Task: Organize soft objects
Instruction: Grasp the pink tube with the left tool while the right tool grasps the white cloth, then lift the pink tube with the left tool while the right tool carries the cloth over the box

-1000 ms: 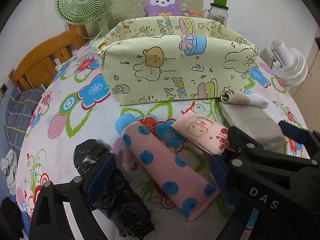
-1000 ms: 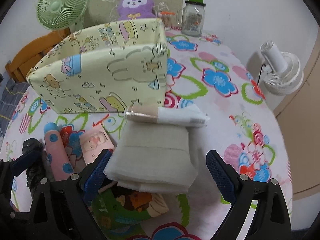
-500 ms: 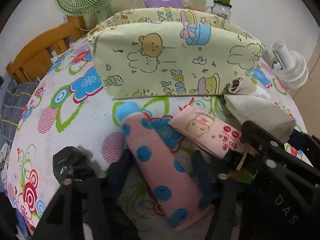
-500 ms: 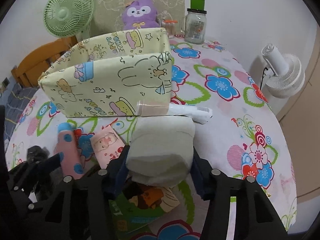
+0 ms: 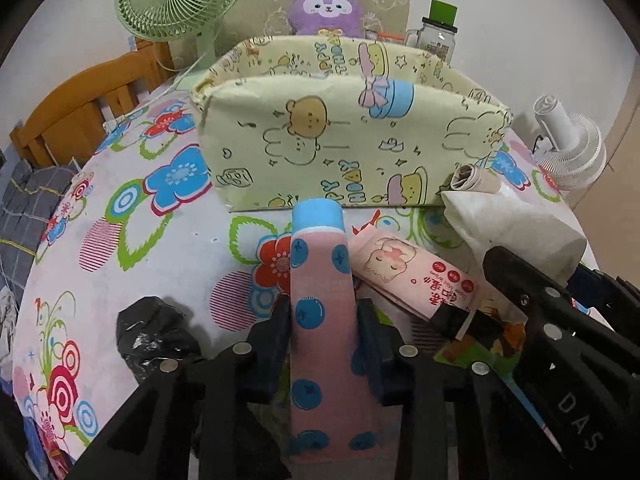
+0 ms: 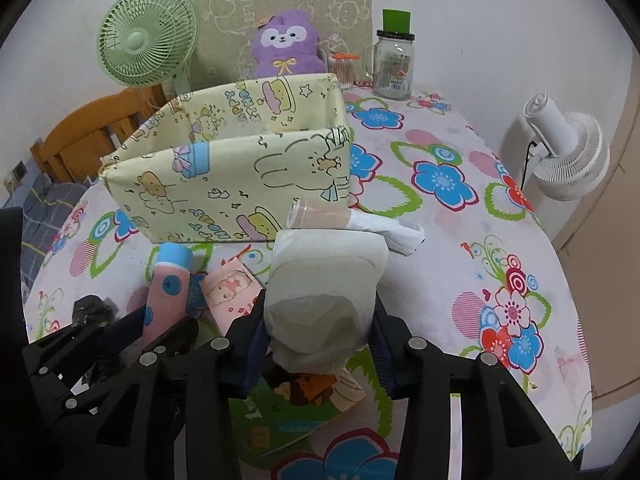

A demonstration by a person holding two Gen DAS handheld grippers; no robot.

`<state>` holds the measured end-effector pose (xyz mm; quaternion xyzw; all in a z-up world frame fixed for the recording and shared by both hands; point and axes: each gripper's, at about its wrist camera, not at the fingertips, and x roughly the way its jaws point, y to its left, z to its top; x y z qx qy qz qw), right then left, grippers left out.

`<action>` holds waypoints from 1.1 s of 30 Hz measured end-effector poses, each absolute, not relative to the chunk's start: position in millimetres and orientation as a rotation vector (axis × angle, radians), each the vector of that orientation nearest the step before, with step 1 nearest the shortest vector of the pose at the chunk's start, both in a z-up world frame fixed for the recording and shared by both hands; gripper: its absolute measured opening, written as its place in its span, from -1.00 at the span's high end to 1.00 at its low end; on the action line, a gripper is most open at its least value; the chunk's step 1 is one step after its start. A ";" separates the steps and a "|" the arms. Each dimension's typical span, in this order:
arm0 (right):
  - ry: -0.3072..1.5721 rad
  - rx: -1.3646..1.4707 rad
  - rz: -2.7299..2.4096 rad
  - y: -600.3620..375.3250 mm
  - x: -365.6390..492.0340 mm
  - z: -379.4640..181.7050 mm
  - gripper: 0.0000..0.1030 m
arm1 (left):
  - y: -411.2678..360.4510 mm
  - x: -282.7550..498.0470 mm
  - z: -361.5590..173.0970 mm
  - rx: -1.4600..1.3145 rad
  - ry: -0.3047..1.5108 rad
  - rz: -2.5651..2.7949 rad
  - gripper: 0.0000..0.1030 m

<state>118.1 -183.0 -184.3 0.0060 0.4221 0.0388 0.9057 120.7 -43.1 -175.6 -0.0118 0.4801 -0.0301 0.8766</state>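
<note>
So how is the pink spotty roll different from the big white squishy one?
The pink roll has blue dots and a blue end; the white bundle is plain cream. The pink roll is long and slim; the white bundle is fatter and puffier. The pink roll sits in the left gripper; the white bundle sits in the right gripper. Both are soft, both are squeezed between fingers that have just been closing, and both point toward the yellow cartoon box.

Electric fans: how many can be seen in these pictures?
2. The green fan stands behind the yellow fabric box, at the left; the white fan stands beyond the table's right edge.
</note>
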 end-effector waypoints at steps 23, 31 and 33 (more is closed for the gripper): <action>0.752 0.021 0.119 -176.6 81.4 -128.2 0.07 | -44.2 87.3 -119.6 -0.013 0.875 -0.066 0.37; 0.703 0.011 0.125 -177.9 69.1 -104.1 0.07 | -49.2 77.7 -95.1 -0.003 0.829 -0.070 0.37; 0.691 0.008 0.126 -177.9 66.4 -98.1 0.07 | -50.4 75.1 -88.4 0.001 0.815 -0.069 0.37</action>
